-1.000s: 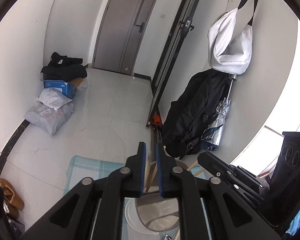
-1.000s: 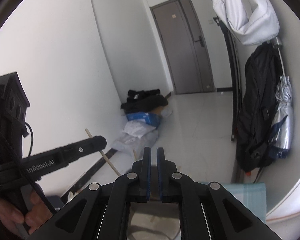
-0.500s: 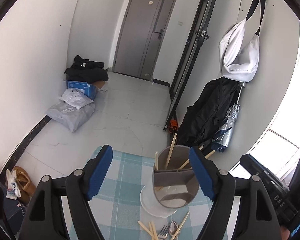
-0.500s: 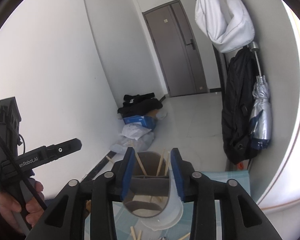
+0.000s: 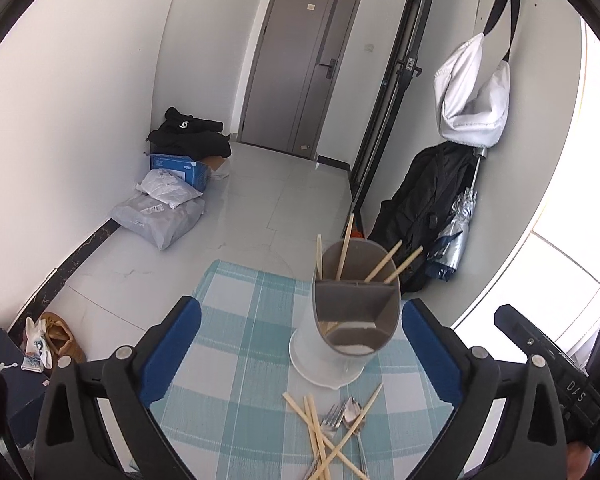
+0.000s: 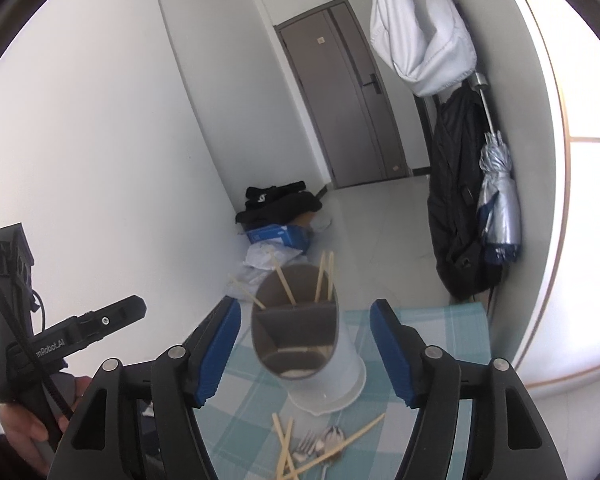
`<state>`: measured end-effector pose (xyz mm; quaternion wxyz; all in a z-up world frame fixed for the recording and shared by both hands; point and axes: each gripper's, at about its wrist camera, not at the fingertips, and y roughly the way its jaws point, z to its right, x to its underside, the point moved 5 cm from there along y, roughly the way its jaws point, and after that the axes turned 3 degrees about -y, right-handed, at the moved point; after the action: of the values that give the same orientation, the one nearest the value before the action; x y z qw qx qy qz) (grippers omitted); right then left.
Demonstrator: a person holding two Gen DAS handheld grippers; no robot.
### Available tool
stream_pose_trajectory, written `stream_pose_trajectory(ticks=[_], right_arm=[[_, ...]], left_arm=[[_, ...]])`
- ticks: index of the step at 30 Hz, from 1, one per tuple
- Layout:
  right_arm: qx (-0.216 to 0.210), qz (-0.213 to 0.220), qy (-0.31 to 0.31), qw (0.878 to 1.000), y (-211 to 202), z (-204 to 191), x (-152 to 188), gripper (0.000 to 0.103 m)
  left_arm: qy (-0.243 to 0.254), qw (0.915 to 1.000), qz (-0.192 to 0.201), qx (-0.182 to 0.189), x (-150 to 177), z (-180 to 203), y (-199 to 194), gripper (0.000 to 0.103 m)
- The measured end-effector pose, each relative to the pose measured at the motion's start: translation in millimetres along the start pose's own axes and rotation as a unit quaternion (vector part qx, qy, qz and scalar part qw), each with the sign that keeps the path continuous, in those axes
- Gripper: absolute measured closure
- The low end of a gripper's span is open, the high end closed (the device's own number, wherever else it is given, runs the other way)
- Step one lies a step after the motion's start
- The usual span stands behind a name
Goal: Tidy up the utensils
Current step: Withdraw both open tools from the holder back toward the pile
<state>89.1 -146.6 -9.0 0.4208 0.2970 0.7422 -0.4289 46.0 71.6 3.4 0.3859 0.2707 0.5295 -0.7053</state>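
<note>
A white utensil holder (image 5: pixel 324 344) with grey dividers stands on the checked cloth, with several chopsticks (image 5: pixel 345 246) upright in its far compartment. In front of it lie loose chopsticks (image 5: pixel 314 428), a fork (image 5: pixel 329 416) and a spoon (image 5: pixel 352 410) in a crossed heap. My left gripper (image 5: pixel 300 332) is wide and still opening, with nothing between its blue pads. The holder (image 6: pixel 332 368) stands ahead of it. My right gripper (image 6: pixel 306 332) is also opening and empty, short of the holder, above the heap (image 6: pixel 316 452). A hand holds the left gripper's body (image 6: pixel 80 332).
The blue-and-white checked cloth (image 5: pixel 240 360) covers a small table whose far edge lies just past the holder. On the floor beyond are plastic bags (image 5: pixel 160 216), a blue box (image 5: pixel 176 168), shoes (image 5: pixel 56 340), and a black backpack (image 5: pixel 424 200) and umbrella by the right wall.
Both grippers went from shut to wide apart and drew back from the holder. The left pads let go of a chopstick over the holder. The loose utensils came into view.
</note>
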Motion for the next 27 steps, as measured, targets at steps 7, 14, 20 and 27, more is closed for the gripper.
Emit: stream_pose_trajectory(ticks=[7,14,20,27], right_arm=[[0.009,-0.032,0.011,0.999,-4.1,7.2,36.3,0.028],[0.024,-0.066,0.028,0.997,-0.2,17.0,78.6,0.024],[0.027,-0.104,0.039,0.993,11.4,23.0,107.5,0.024],[0.046,-0.15,0.047,0.986,27.9,30.6,129.3,0.023]], left_arm=[[0.008,0.9998,-0.007,-0.017,28.2,-2.1,1.7,0.001],[0.0,0.9992,-0.019,-0.034,54.6,-6.2,4.7,0.001],[0.0,0.9982,-0.043,-0.041,77.8,-11.9,15.6,0.001],[0.003,0.9971,-0.061,-0.045,87.3,-17.8,28.8,0.001]])
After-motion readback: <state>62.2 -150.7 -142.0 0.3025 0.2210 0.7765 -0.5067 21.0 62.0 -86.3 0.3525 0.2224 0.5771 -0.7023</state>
